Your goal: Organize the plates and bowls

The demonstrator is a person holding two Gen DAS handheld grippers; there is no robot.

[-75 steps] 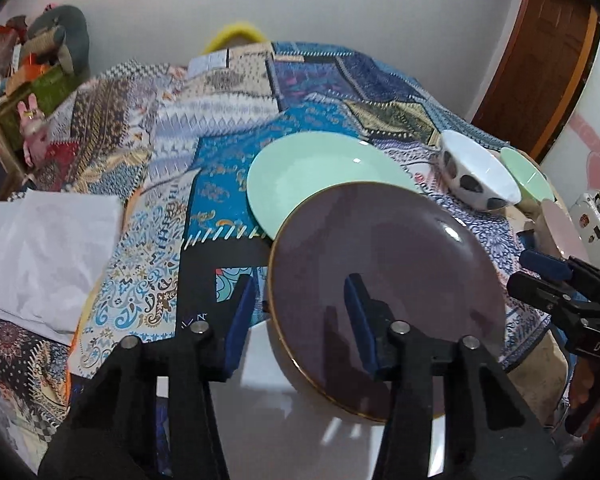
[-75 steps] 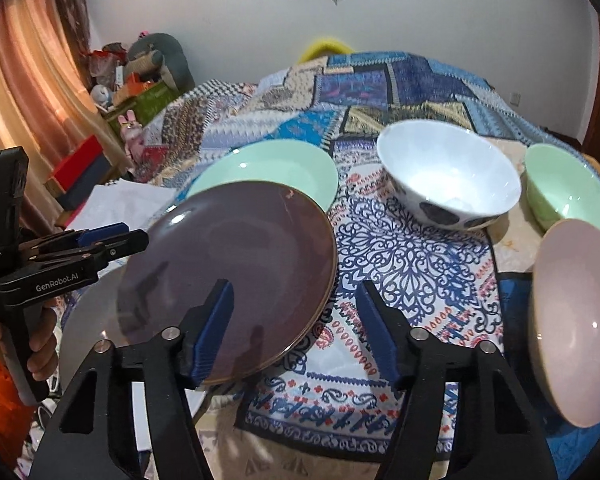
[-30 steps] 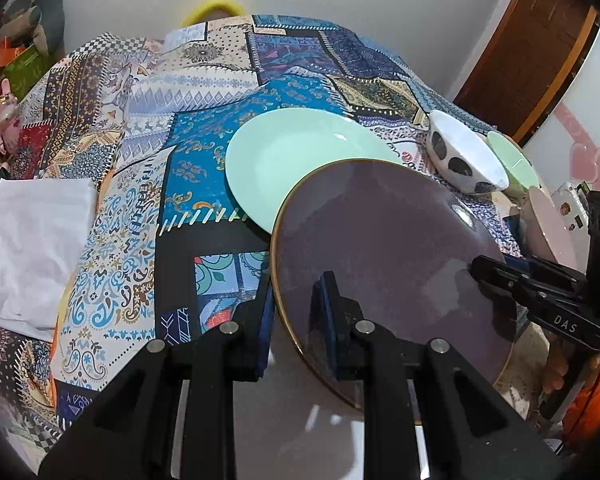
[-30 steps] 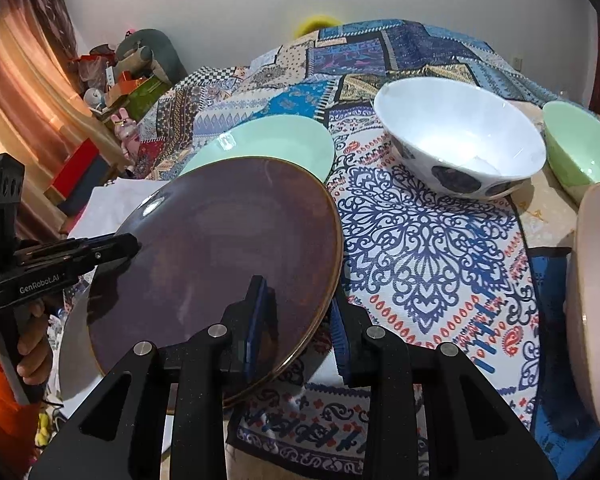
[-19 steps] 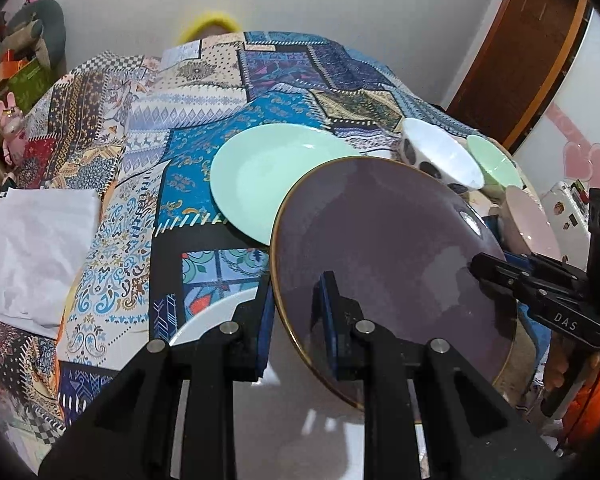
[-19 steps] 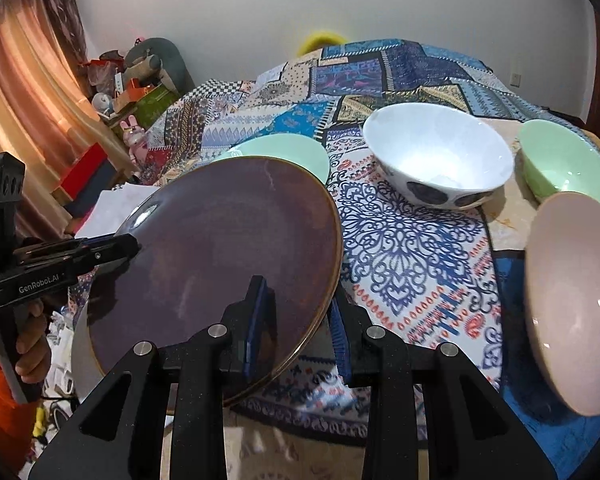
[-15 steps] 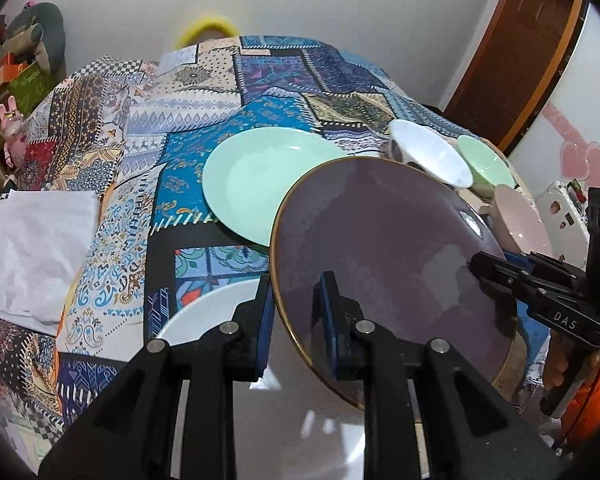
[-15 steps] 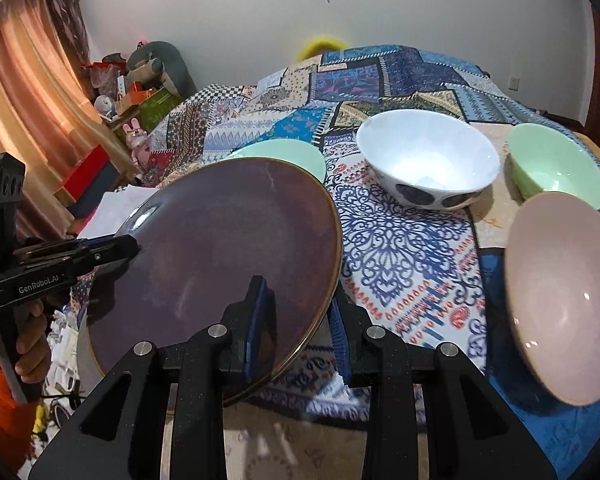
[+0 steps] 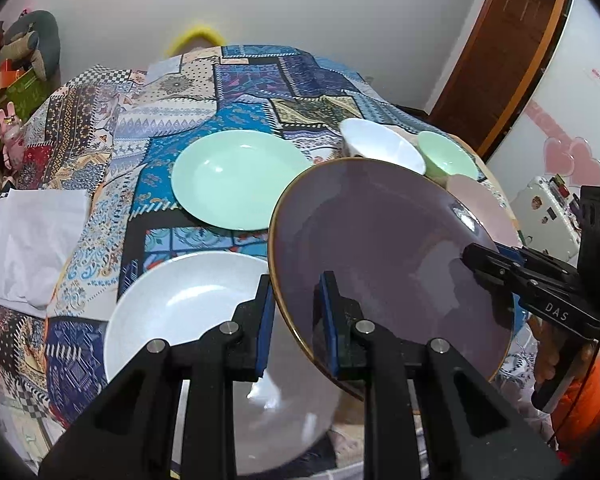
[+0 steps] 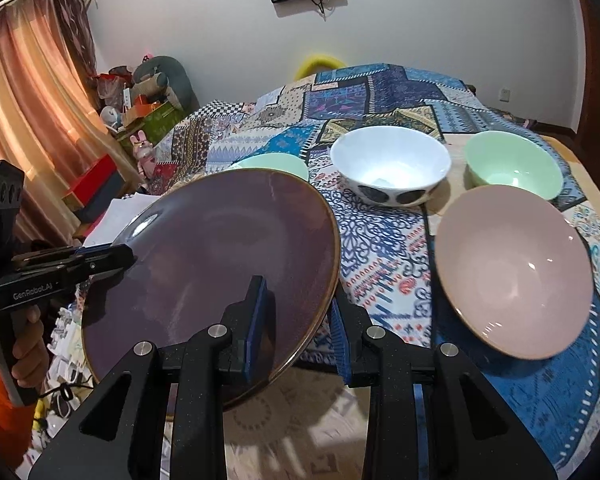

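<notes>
Purple plate: glossy, gold-rimmed, held tilted above the table, pinched at opposite rims by left gripper and right gripper. Hides part of white plate, green plate.

Purple plate (gold-rimmed) held tilted above white plate.

A round dark purple plate is held above the patchwork-covered table. Below, left: a white ceramic plate. Behind that, a mint-green plate. Right: three bowls.
</notes>
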